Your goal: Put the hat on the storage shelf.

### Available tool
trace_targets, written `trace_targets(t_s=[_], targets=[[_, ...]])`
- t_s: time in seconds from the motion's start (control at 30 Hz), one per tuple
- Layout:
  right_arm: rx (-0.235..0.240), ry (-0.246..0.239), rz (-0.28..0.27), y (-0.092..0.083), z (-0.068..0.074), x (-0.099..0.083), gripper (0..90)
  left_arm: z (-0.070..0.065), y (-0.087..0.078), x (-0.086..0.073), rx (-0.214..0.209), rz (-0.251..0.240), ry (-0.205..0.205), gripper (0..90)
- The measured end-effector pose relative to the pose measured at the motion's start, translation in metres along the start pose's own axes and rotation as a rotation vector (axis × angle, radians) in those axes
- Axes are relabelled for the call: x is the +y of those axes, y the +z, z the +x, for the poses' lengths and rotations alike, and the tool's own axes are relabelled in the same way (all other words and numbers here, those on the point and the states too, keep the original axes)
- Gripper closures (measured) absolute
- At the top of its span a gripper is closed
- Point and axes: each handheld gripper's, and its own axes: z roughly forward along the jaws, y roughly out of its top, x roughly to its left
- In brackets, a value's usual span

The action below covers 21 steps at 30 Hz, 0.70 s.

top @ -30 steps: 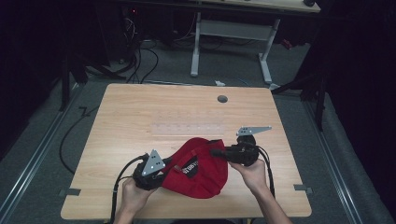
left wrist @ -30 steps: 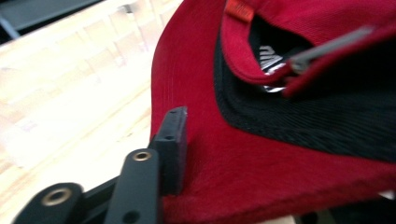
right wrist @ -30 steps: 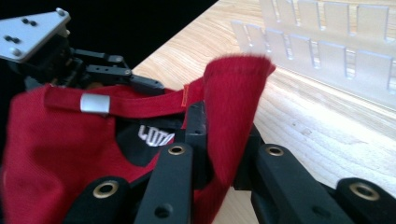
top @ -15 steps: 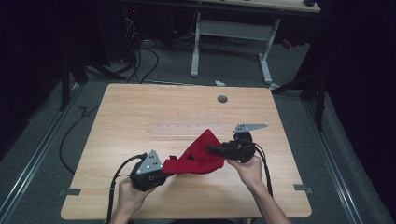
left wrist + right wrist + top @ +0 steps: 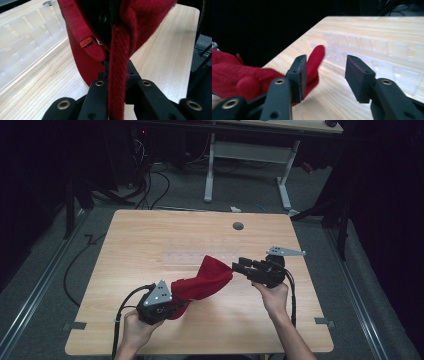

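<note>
A red cap hangs bunched above the wooden table between my two grippers. My left gripper is at the front left, and its jaws have just been closing on the cap's lower edge. In the left gripper view a thick red seam runs down between the jaws of the left gripper, which pinch it. My right gripper is just right of the cap. Its jaws have just been opening, and in the right gripper view the right gripper has bare pads with the cap beside its left jaw.
A clear plastic tray strip lies across the table's middle, behind the cap. A round grommet hole sits near the far edge. Beyond the table stand another desk's white legs, with cables on the floor.
The cap went from lying spread on the table to hanging bunched. The left jaws closed on it. The right jaws opened, let go of it and drew back to the right.
</note>
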Motion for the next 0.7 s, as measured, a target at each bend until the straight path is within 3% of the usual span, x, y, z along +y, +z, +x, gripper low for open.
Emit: trace_targets(t_s=[0.17, 0.2, 0.33, 0.47, 0.7], targets=[[-0.056, 0.001, 0.016, -0.005, -0.009, -0.009, 48.2, 0.004, -0.007, 0.006, 0.013, -0.028, -0.017, 84.6], [-0.085, -0.003, 0.038, -0.003, -0.013, -0.016, 47.1, 0.006, -0.009, 0.007, 0.019, -0.033, -0.019, 84.5], [-0.111, -0.001, 0.062, 0.002, -0.018, -0.025, 44.8, 0.013, -0.015, 0.011, 0.045, -0.062, -0.054, 84.4], [-0.179, -0.036, 0.085, 0.007, -0.024, -0.04, 43.0, 0.018, -0.017, 0.016, 0.068, -0.081, -0.07, 84.4], [-0.332, -0.111, 0.184, 0.017, -0.036, -0.07, 46.7, 0.026, -0.018, 0.025, 0.083, -0.112, -0.103, 84.2]])
